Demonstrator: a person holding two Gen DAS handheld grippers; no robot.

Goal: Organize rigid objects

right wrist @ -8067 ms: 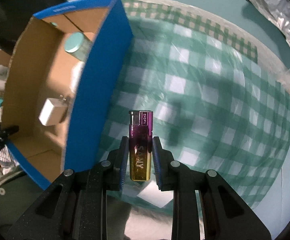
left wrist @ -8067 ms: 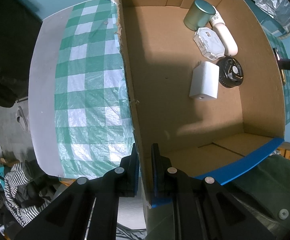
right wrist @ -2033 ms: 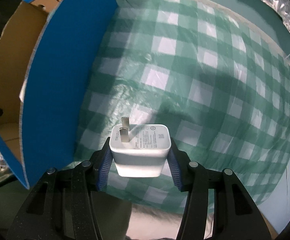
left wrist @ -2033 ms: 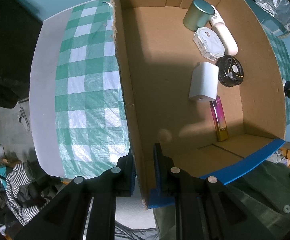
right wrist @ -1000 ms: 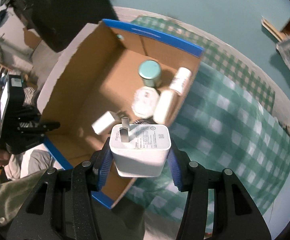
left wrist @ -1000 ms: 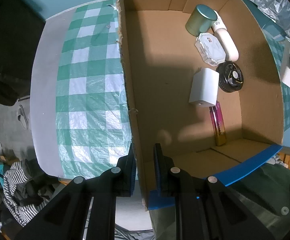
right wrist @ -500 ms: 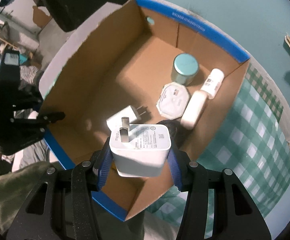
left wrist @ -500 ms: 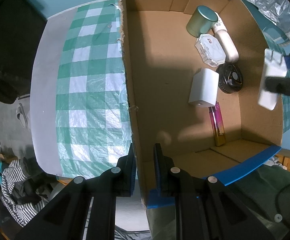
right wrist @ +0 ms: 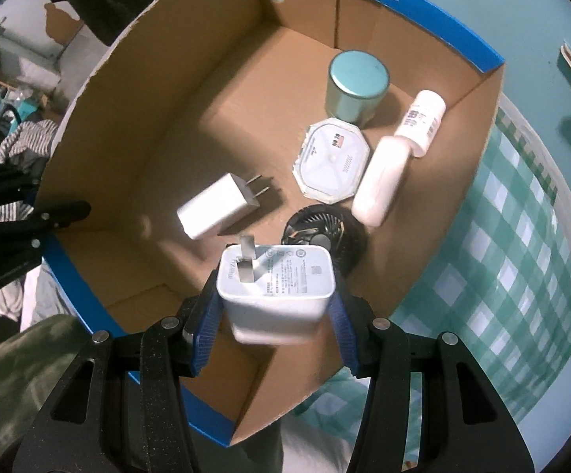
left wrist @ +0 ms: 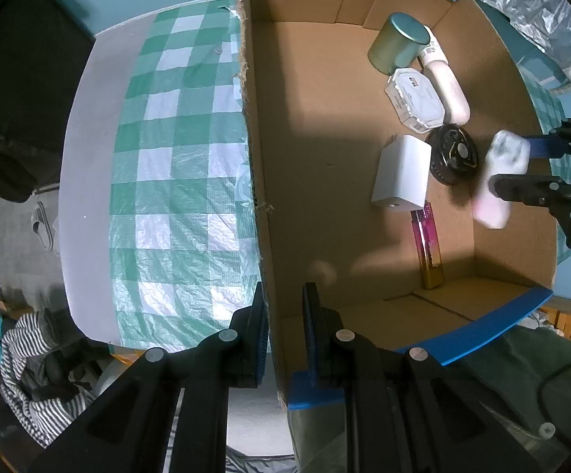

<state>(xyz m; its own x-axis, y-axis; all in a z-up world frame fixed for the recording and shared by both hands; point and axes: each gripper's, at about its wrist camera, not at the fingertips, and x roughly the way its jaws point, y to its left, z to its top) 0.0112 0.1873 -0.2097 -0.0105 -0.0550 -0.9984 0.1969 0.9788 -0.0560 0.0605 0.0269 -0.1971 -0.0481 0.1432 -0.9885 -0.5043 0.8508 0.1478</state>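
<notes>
My left gripper (left wrist: 283,333) is shut on the near wall of the open cardboard box (left wrist: 261,181). My right gripper (right wrist: 273,311) has its jaws spread a little wider than the white wall charger (right wrist: 275,276), which sits blurred between them above the box floor; it also shows in the left wrist view (left wrist: 500,179). In the box lie another white charger (left wrist: 401,175), a purple-gold lighter (left wrist: 429,250), a black round fan (left wrist: 452,153), a teal tin (left wrist: 399,43), a white octagonal case (left wrist: 413,94), a pale oblong case (left wrist: 449,92) and a white bottle (right wrist: 421,116).
The box stands on a green-and-white checked cloth (left wrist: 175,181) over a table. A dark shape (left wrist: 17,86) is at the far left. Crinkled silver foil (left wrist: 529,12) lies beyond the box. Striped clothing (left wrist: 29,354) lies below the table edge.
My right gripper carried the white charger from over the cloth to over the box, lowered it inside, and its jaws have now widened; the charger blurs. The left gripper stayed on the wall.
</notes>
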